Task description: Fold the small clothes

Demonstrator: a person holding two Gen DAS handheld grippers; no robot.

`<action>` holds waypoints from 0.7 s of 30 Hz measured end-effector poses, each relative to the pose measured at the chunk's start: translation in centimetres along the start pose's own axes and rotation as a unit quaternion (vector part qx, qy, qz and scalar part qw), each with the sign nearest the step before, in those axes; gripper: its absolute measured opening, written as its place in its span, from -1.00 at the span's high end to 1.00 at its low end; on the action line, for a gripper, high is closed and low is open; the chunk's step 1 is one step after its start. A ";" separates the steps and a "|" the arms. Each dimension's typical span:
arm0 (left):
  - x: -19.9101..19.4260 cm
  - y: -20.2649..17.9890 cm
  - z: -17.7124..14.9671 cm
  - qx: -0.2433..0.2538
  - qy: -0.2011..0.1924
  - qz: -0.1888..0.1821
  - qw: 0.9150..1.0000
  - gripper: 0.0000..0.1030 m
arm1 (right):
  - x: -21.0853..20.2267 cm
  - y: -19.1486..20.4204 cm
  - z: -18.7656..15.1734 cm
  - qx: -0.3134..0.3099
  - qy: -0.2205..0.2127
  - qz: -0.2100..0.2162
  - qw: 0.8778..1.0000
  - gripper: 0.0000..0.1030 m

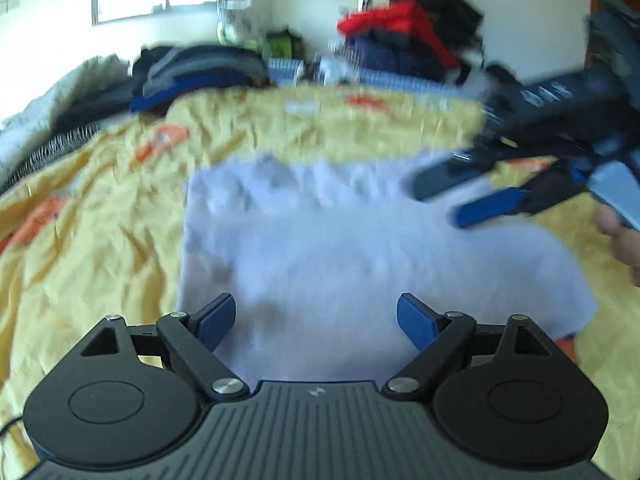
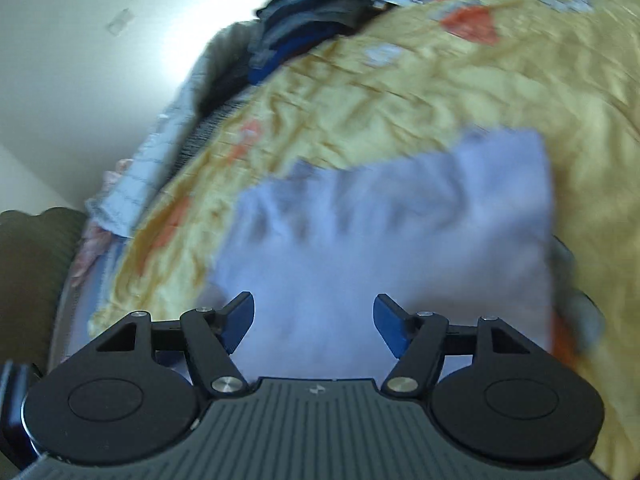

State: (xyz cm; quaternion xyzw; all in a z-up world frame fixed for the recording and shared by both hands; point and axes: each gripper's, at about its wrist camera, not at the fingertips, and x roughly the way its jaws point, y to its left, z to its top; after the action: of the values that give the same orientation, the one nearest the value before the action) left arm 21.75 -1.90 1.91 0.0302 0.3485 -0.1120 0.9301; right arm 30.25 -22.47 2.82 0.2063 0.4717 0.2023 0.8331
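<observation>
Two tools, left tool [image 1: 316, 322] and right tool [image 2: 314, 322], both gaping, gripping nothing. White garment [image 1: 360, 248] centre frame, flat on yellow bedspread [image 1: 100, 240]. Risk: snagging bedspread along with the garment edge, or pinching one layer only.

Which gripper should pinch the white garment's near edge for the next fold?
Probably the left gripper: open, right over the near edge of the white garment. The right gripper, also open, hovers over its far right corner.
</observation>
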 end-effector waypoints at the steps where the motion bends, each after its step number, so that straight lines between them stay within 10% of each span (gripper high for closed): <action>1: 0.5 0.2 -0.2 -0.006 0.006 -0.002 1.000 -0.75 | 0.5 -1.0 -0.4 0.009 0.006 -0.017 1.000 -0.19; 7: 1.1 1.0 -1.0 0.004 -0.009 -0.008 1.000 -0.89 | 0.2 -3.1 -0.8 0.026 -0.010 0.007 1.000 0.02; 10: -0.2 0.7 -0.3 -0.001 -0.001 0.010 1.000 -0.88 | -2.5 -1.7 -1.3 0.019 -0.044 -0.023 0.999 -0.10; 14: -2.4 0.3 -0.1 0.021 -0.058 0.011 0.998 -0.88 | -6.1 -1.2 -4.4 0.036 -0.064 0.053 0.996 -0.33; 21: 1.8 1.5 -0.6 0.009 -0.007 0.003 1.000 -0.94 | -5.2 -3.1 -10.1 0.034 -0.059 0.038 0.997 -0.22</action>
State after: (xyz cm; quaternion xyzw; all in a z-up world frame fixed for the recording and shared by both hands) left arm 23.01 -0.74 0.30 0.0386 0.3412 -0.1127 0.9324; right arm 19.47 -26.31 0.05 0.2634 0.4203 0.2050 0.8438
